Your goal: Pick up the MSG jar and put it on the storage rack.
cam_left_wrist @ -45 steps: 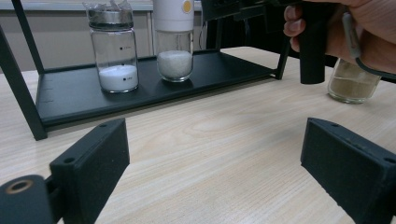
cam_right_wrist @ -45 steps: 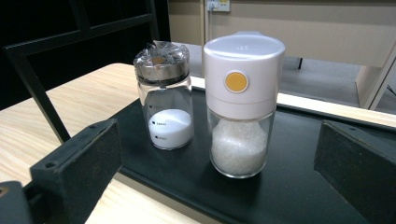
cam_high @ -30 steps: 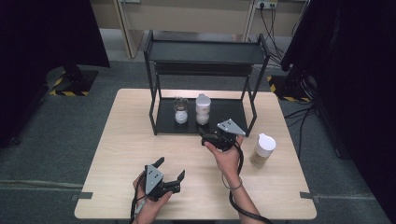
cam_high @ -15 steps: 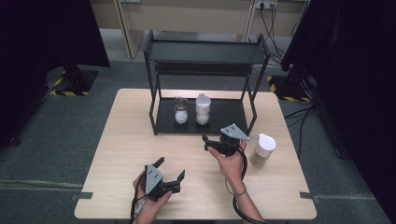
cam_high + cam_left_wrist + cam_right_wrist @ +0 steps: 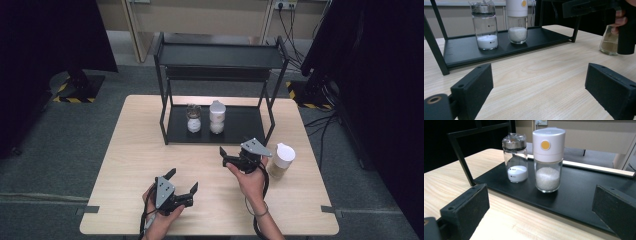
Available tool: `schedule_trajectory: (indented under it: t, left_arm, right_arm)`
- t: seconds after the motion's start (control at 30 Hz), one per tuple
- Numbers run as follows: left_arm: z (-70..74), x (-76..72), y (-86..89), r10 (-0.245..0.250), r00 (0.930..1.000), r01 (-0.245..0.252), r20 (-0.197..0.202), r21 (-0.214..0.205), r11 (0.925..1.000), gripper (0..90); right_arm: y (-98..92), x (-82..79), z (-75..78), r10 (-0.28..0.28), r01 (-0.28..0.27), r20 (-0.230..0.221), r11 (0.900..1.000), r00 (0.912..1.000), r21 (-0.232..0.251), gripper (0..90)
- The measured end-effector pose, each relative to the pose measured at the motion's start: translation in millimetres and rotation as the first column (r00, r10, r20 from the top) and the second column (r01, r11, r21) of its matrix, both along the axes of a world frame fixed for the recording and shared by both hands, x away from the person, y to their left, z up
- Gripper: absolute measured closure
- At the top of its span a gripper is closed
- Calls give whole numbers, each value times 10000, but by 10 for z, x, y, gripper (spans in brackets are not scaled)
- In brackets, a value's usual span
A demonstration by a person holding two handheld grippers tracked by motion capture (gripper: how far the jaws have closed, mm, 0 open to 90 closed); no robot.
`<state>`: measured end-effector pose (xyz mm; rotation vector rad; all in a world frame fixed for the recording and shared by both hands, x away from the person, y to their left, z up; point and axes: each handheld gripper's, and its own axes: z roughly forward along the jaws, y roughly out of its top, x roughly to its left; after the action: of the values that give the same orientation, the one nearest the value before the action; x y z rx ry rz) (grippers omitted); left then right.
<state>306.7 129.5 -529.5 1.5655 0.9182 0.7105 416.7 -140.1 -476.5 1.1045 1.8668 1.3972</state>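
On the table's near edge, at my left, my left claw [image 5: 181,186] rests low with its jaws spread wide and nothing between them; it has no part in this step, I judge, so I hold it still and out of the way.

Further right, on the rack's [image 5: 250,120] lower shelf, stand two jars just beside each other: the foil-capped jar [image 5: 515,157] with a little white powder, then the white-lidded shaker [image 5: 548,157] holding coarse white grains. Both are upright.

My right claw [image 5: 231,156] hovers above the table in front of that shelf, jaws wide apart and empty, looking straight at the pair. I take the shaker as my target, since it sits nearer the middle between my jaws. To do this well, I go in level, low enough to clear the upper shelf, and close on the glass body below the lid, keeping one jaw from nudging the foil-capped jar.

At the far right, off the rack, stands a third jar [image 5: 281,160] with tan contents, close by my right hand; I mind my elbow there.
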Motion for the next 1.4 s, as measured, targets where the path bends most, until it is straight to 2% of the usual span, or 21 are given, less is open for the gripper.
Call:
schedule_trajectory:
  t: [0.77,0.9,1.4]
  left_arm:
    - [0,-3,-2,16,10000,-16,28,9,10000,74]
    - [-1,-3,-2,15,10000,-15,32,9,10000,74]
    - [-1,-5,-4,28,10000,-28,43,7,10000,74]
  right_arm:
    - [-56,-270,-166,183,-184,-76,9997,9998,-158,15]
    - [-98,-323,-205,159,-157,-179,9998,9997,77,15]
    - [-215,-462,-275,98,-99,-139,9999,9999,-63,16]
